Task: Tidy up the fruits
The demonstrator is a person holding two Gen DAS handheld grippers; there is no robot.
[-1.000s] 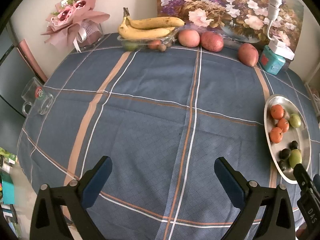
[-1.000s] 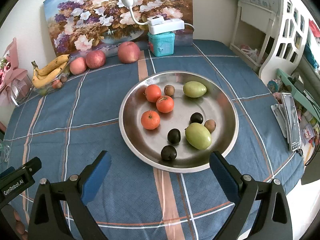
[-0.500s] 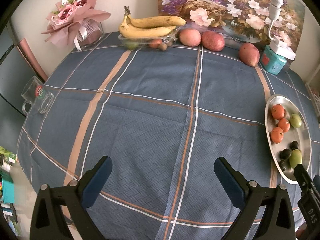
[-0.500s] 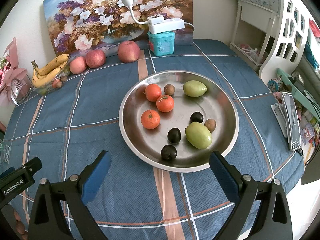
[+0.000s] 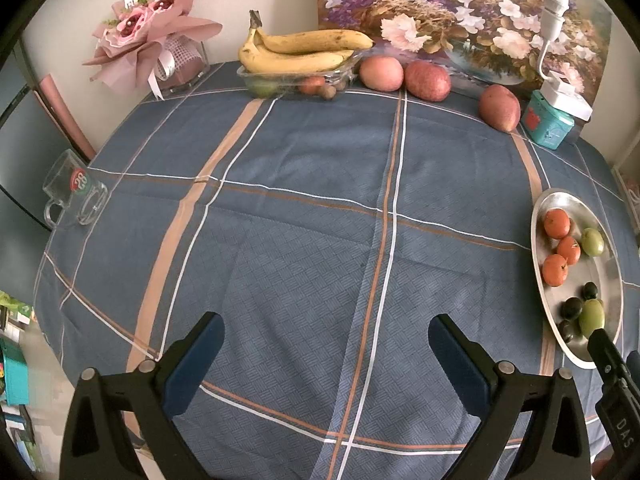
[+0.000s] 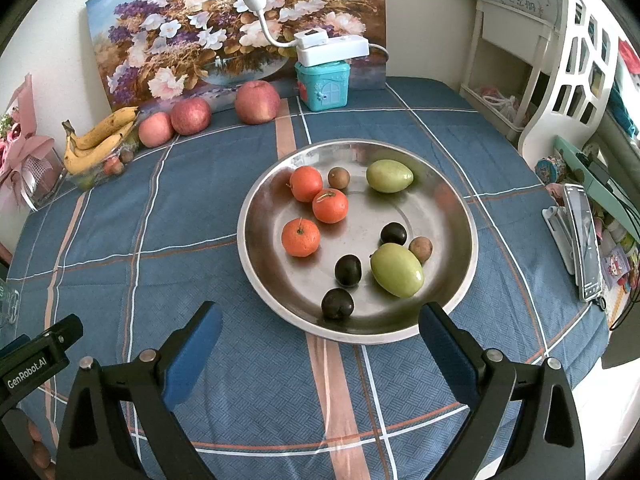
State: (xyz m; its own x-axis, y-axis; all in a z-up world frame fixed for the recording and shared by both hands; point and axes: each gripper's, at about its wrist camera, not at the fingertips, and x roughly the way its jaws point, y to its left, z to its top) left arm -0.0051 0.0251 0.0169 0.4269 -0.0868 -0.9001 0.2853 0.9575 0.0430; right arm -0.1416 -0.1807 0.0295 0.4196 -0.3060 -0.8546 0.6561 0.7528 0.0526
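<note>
We see both claws spread wide and holding nothing. Left claw hangs over bare blue checked cloth on the bench; right claw sits at the lower centre of its frame, just short of the near rim of the steel plate.

Fruit lies in two groups. On the plate: three oranges in the left half, two green fruits, the nearer one with its long axis running upper left to lower right, the far one lying roughly across the frame. Three dark plums, the closest right above the right claw's gap, plus two small brown fruits.

Along the back wall, upper part of the left wrist frame: bananas on a clear tray with a few small fruits in it, then three apples in a loose row toward the right.

Key relation: the plate fruit is straight ahead of the right claw and near; for the left claw the plate is far off at the right edge of the frame. So the right hand is the nearer one for anything on the plate. The back-wall fruit is well apart from both claws.

We can't tell which grouping counts as organized, so this fits sorted or still mixed.
</note>
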